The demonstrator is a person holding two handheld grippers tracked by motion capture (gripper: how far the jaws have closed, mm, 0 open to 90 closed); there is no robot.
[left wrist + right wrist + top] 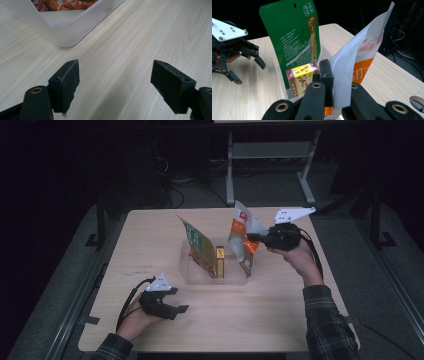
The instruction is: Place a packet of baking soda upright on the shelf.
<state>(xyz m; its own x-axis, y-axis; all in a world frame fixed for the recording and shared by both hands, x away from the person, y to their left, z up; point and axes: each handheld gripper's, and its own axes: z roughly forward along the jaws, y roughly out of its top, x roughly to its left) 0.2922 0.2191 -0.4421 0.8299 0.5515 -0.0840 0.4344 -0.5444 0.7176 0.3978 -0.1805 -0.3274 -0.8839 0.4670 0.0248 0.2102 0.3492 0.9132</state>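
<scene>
Wooden table seen from the high view, in a dim room whose surroundings fade into darkness. A clear plastic bin sits near the middle. A green pouch stands in it, leaning left, beside a small yellow box; the print on both is too small to read. The right gripper, held in the person's right hand, is clamped on a white and orange pouch at the bin's right end. That pouch stands with its long axis nearly upright, top tilted up and to the right; whether its lower end touches the bin floor is hard to make out. The left gripper rests near the table's front left, well apart from the bin, jaws spread and holding nothing.

From the left gripper view, the two black jaws stand wide apart over bare wood. A corner of the clear bin is cut off at the top edge, with reddish printed packaging showing through it.

From the right gripper view, the jaws are closed tight on the white and orange pouch, which rises up and to the right; its lower part is hidden behind the jaws. The green pouch stands behind the yellow box, and the left gripper hangs open at far left.
</scene>
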